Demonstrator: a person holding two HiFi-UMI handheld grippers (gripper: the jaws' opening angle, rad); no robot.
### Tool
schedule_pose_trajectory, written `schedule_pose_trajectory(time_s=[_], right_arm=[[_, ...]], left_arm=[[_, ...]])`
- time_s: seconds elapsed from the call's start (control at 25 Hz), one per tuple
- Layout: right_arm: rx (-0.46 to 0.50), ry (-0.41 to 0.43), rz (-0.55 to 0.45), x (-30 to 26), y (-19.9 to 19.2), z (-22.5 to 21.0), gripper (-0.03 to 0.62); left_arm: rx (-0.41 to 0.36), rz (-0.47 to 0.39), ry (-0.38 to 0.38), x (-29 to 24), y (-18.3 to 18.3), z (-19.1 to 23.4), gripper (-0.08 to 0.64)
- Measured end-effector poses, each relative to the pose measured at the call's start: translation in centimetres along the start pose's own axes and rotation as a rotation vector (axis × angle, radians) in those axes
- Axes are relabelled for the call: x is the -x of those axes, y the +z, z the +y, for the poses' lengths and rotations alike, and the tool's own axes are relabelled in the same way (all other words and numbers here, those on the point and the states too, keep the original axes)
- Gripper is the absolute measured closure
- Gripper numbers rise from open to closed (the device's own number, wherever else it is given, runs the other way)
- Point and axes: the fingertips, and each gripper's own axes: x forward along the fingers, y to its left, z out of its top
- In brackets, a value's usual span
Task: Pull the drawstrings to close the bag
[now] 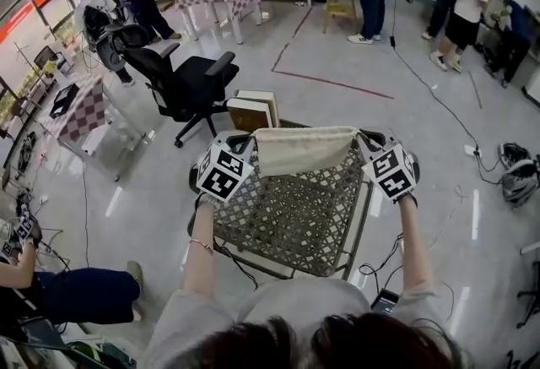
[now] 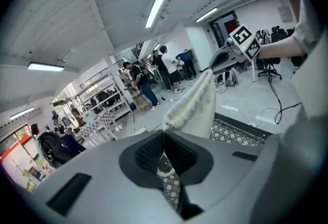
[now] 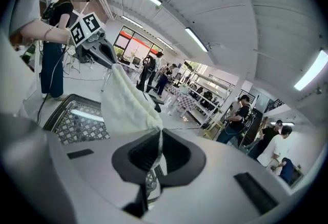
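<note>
Bag (image 1: 304, 149) hangs stretched between left tongs (image 1: 250, 140) and right tongs (image 1: 362, 138), above worktop (image 1: 295, 219). Both clamped shut, each on a drawstring (image 2: 163, 138) at its bag corner.

No legible text, number or brand in any of the three views.

Left marker cube (image 1: 223, 172) and right marker cube (image 1: 392, 170): black-and-white square code patterns only, no letters or digits.

Red band (image 1: 18, 18) above the windows at the far left of the head view: possibly a sign, but too small and blurred to show any characters. The same band appears in both gripper views and is no clearer there.
</note>
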Motion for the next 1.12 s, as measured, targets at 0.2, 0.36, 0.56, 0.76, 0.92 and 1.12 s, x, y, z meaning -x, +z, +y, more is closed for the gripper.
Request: schedule_pose_trajectory(time_s=[0.2, 0.36, 0.56, 0.76, 0.92, 1.12], right_arm=[[0.021, -0.052, -0.005, 0.6, 0.8, -1.1, 0.569], [0.014, -0.083, -0.017, 1.2, 1.1, -1.7, 0.569], [-0.006, -0.109, -0.017, 1.5, 0.9, -2.4, 0.571], [-0.059, -0.136, -0.034, 1.9, 0.8, -2.9, 0.569], [-0.102, -0.151, -0.047, 1.9, 0.6, -3.0, 0.571], [-0.177, -0.169, -0.072, 2.2, 0.7, -3.4, 0.571]], left_arm=[[-0.016, -0.032, 0.026, 0.7, 1.3, 0.7, 0.534], [-0.022, -0.043, 0.031, 1.1, 1.6, 0.8, 0.534], [-0.016, -0.047, 0.045, 1.1, 1.6, 0.9, 0.534], [0.035, -0.071, 0.057, 1.4, 1.5, 1.2, 0.535], [0.068, -0.084, 0.062, 1.5, 1.4, 1.3, 0.535], [0.108, -0.099, 0.071, 1.8, 1.5, 1.3, 0.535]])
